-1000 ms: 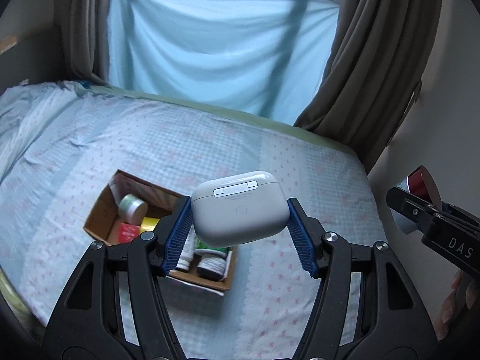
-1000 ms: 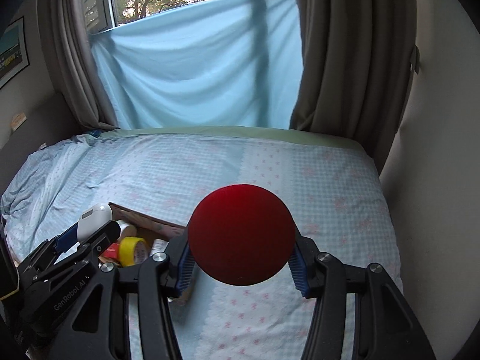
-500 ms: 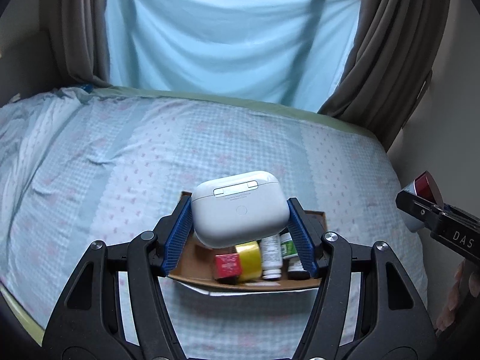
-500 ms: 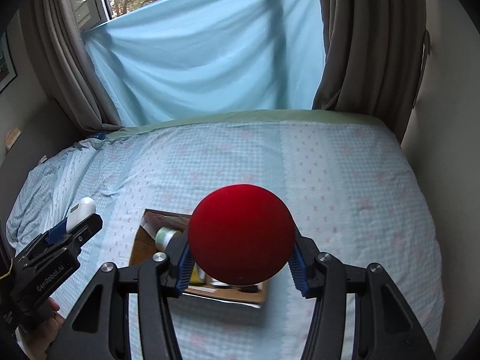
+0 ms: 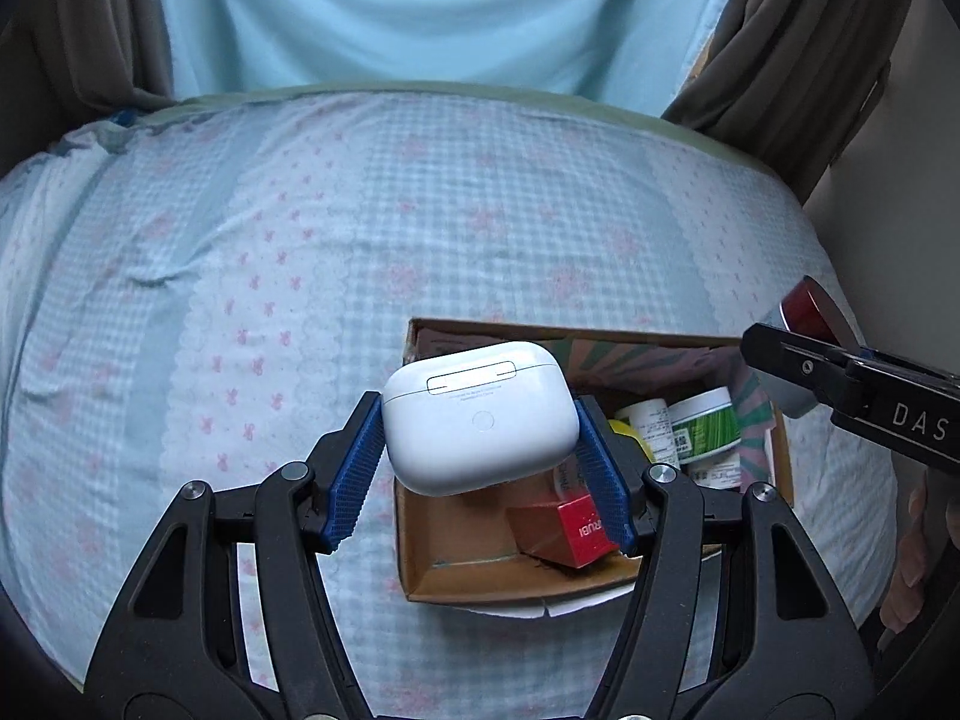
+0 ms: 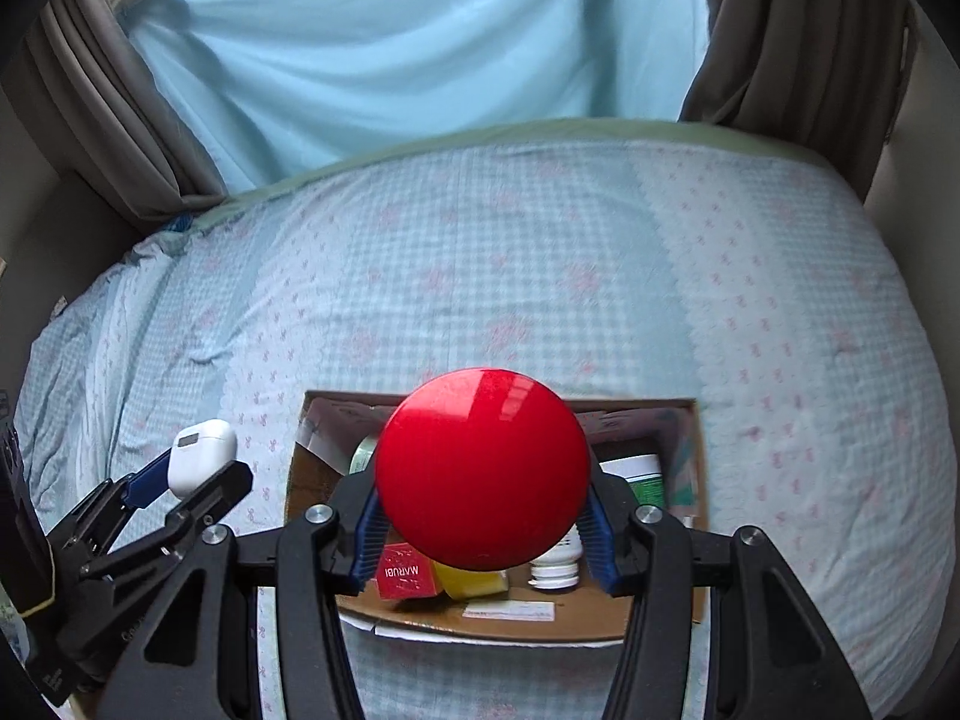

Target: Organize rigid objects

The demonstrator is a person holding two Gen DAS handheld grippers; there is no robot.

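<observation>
My left gripper (image 5: 480, 456) is shut on a white earbud case (image 5: 480, 420) and holds it in the air over the left part of an open cardboard box (image 5: 444, 582). It also shows at the left of the right wrist view (image 6: 201, 468). My right gripper (image 6: 480, 516) is shut on a round red-lidded container (image 6: 480, 468) above the same box (image 6: 528, 624). The box holds a red carton (image 5: 570, 531), a yellow item (image 6: 474, 585), a white bottle (image 6: 555, 567) and a green-labelled jar (image 5: 702, 426).
The box lies on a bed with a blue checked sheet (image 5: 360, 240). A light blue cloth (image 6: 420, 60) and grey curtains (image 6: 780, 30) hang behind the bed. A wall (image 5: 900, 150) stands close on the right.
Both grippers have moved over the box with their objects still held. The box now lies under and just ahead of them, nearer than before.
</observation>
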